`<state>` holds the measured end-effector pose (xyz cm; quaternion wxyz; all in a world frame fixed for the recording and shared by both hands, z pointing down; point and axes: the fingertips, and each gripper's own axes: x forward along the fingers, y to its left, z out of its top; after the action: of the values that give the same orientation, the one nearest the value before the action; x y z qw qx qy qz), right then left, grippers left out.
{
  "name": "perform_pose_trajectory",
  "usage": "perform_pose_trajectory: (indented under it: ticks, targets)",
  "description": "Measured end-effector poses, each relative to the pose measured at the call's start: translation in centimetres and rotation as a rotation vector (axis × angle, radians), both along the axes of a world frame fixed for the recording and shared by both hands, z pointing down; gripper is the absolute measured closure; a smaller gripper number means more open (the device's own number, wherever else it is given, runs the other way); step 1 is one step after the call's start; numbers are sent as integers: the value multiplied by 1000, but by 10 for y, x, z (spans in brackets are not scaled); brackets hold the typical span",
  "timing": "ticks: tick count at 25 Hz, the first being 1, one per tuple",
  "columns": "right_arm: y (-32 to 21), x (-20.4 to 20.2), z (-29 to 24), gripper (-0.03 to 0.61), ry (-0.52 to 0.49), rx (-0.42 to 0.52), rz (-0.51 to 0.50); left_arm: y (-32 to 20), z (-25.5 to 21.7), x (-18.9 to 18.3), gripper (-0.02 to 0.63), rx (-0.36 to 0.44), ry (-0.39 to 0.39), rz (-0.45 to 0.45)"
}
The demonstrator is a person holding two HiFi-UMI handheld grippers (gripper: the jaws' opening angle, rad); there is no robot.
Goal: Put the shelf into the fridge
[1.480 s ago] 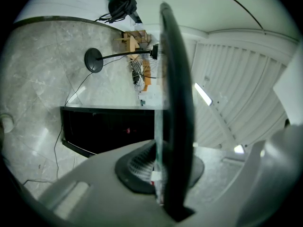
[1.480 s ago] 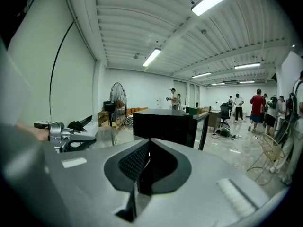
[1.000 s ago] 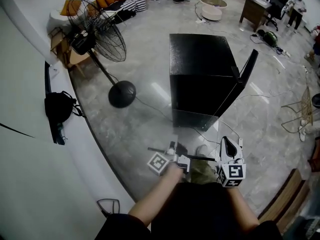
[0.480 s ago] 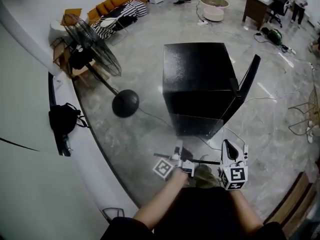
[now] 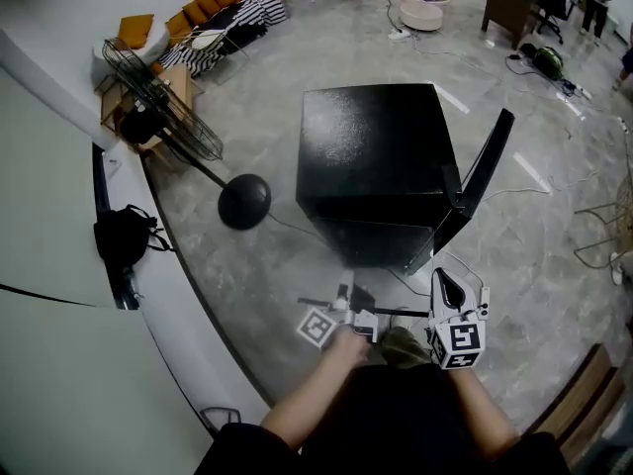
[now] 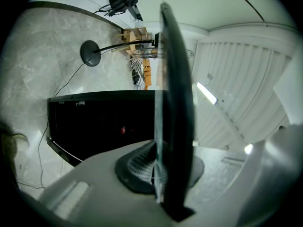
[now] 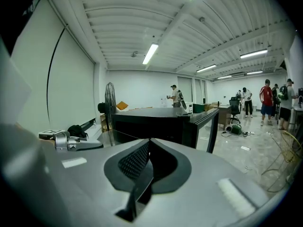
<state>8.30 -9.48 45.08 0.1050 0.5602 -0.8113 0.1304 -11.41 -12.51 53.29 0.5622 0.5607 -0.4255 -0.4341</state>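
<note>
Evidently the shelf (image 5: 391, 312), a clear glass pane with a dark trim along its near edge, is carried by two corners so that it hangs flat and level between the person's hands, low in the middle of the head view. The left tool (image 5: 346, 300) is clamped on the trim at one end, and the left gripper view shows the pane edge-on, pinched tight between the ribbed pads (image 6: 142, 167). The right tool (image 5: 447, 290) grips the other end, its jaws closed on the thin dark edge. A hold at both ends probably keeps the glass from tipping or twisting.

Just above the tools in the head view stands the black fridge (image 5: 376, 146) on the marble floor (image 5: 257, 285), its door (image 5: 480, 181) swung wide to the right, so the opening faces the carrier. The pane's far edge overlaps the fridge front in the picture, but it is not yet inside. A standing fan (image 5: 168, 117) is at upper left, well apart.
</note>
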Motion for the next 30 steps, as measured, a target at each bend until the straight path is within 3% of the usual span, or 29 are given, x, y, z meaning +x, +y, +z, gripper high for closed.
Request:
perform_pose_trajectory:
  ticks: [9, 14, 19, 30]
  targets:
    - [-41, 20, 7, 578, -33, 7, -92, -21, 10, 19, 596, -35, -21, -58]
    - [-54, 20, 9, 578, -113, -14, -134, -32, 16, 34, 597, -46, -4, -70]
    - [-68, 24, 11, 578, -110, -10, -157, -45, 27, 39, 597, -53, -28, -75]
    - [-88, 13, 35, 578, -83, -33, -165, -62, 55, 32, 597, -53, 4, -78]
